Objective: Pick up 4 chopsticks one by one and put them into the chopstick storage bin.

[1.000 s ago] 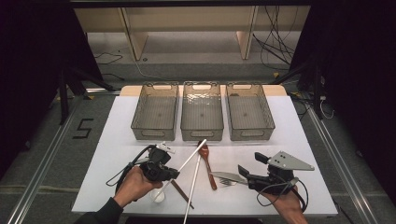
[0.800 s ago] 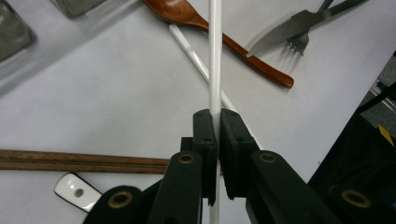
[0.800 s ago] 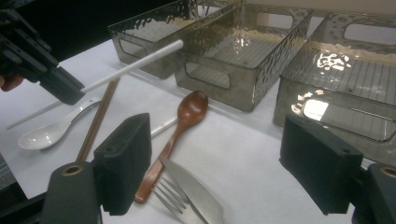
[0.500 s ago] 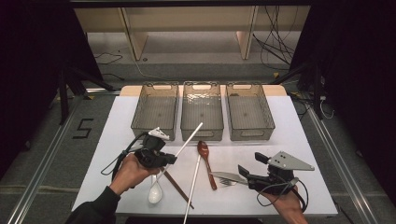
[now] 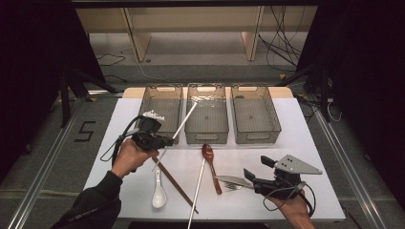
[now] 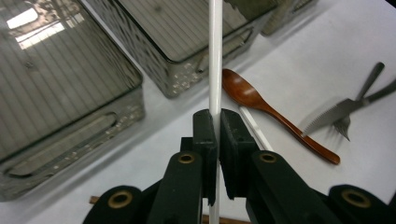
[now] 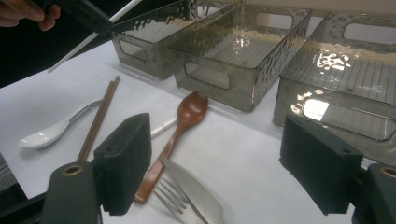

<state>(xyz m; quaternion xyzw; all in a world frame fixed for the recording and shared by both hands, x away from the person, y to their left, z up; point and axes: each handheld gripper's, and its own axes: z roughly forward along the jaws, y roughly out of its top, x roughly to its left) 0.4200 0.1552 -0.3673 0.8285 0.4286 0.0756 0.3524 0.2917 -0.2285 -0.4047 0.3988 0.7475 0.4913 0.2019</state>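
- Dark surroundings frame a white tabletop (image 5: 305, 138) at the centre of the high view, with cables on the floor beyond it at the upper right; 3 clear grey bins sit in a row along its upper part.
- Left tool (image 5: 160, 141), at centre left of the high view, is clenched on a white chopstick (image 5: 184, 120); in the left gripper view the stick runs straight up between the closed jaws; its far end reaches over the gap between the left bin (image 5: 162, 112) and the middle bin (image 5: 206, 113).
- Right tool (image 5: 249, 177), at lower right of the high view, stands released with its jaws wide apart and nothing between them, just beside a knife (image 5: 232, 180) and a fork (image 5: 232, 186).
- Judged step: carrying the gripped stick to a bin; to do it well, keep the grip firm since the stick is thin and smooth and may pivot; level the stick along the bin's length, bring it low over the floor of the bin, then release, so it does not bounce off a wall.
- Count on the tabletop: 3 bins, the third being the right bin (image 5: 255, 113); 2 white chopsticks, 1 held and 1 lying white chopstick (image 5: 197, 188) at lower centre; brown chopsticks (image 5: 175, 181), which seem to be 2 lying together; 1 wooden spoon (image 5: 210, 160); 1 white soup spoon (image 5: 158, 193); 1 knife; 1 fork.
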